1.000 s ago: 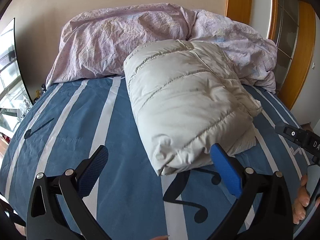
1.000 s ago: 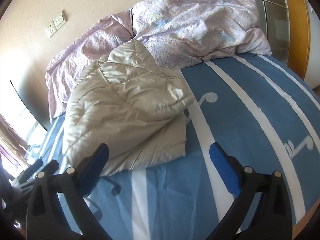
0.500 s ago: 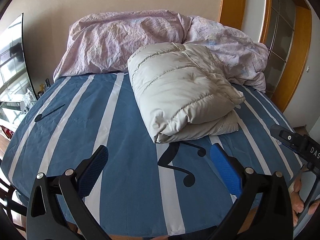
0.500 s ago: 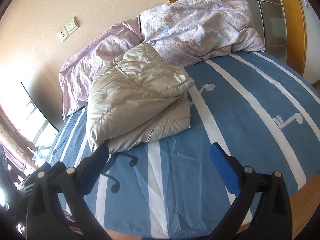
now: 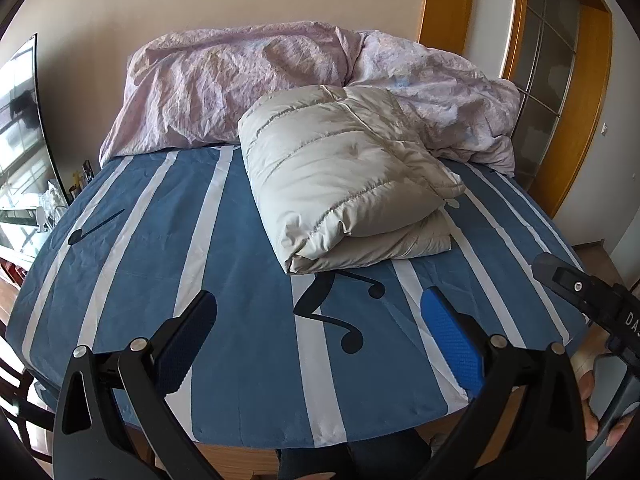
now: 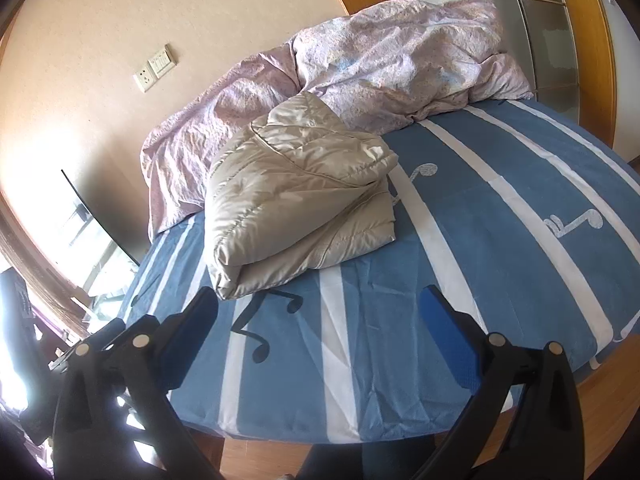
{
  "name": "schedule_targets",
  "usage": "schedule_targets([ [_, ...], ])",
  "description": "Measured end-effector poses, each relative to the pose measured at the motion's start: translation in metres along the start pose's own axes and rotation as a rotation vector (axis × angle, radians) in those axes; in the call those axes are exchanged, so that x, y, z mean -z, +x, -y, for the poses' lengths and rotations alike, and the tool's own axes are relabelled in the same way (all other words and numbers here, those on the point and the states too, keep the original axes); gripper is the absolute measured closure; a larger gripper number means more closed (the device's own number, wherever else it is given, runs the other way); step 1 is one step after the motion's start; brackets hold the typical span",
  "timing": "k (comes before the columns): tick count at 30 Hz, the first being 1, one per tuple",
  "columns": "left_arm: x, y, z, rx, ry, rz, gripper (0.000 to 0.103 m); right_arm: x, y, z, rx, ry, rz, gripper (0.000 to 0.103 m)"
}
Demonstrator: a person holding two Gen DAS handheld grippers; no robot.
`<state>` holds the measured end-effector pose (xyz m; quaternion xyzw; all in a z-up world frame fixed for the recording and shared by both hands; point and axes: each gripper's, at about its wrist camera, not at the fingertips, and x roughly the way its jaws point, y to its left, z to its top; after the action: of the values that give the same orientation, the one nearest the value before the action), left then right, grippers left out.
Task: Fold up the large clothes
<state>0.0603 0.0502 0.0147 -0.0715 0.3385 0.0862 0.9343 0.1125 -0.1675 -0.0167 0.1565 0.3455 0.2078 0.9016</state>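
A beige quilted down jacket lies folded into a thick bundle on the blue striped bed sheet, its far end against the bedding. The right wrist view shows the same jacket left of centre on the sheet. My left gripper hangs open near the foot of the bed, well short of the jacket, nothing between its blue pads. My right gripper is open too, empty, above the sheet's near edge. The other gripper's black body and a hand show at the right edge of the left wrist view.
A crumpled lilac duvet fills the head of the bed against the wall. A wooden-framed glass door stands at the right. A window and a dark screen are at the left. Wooden floor shows below the bed's foot.
Both grippers have pulled back from the jacket toward the foot of the bed, so the jacket looks smaller and the sheet's near edge has come into view. Jaws stay open.
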Motion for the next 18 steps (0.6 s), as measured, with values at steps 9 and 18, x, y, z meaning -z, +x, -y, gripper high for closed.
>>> schedule_targets([
  [9, 0.0002, -0.0032, 0.0045, 0.037, -0.01, -0.015, 0.001, 0.0028, -0.0046, 0.0034, -0.023, 0.029, -0.009, 0.002],
  [18, 0.0002, -0.0022, 0.0064, 0.047, -0.013, -0.02, 0.001, 0.0031, -0.004, 0.0019, -0.024, 0.026, -0.01, 0.002],
])
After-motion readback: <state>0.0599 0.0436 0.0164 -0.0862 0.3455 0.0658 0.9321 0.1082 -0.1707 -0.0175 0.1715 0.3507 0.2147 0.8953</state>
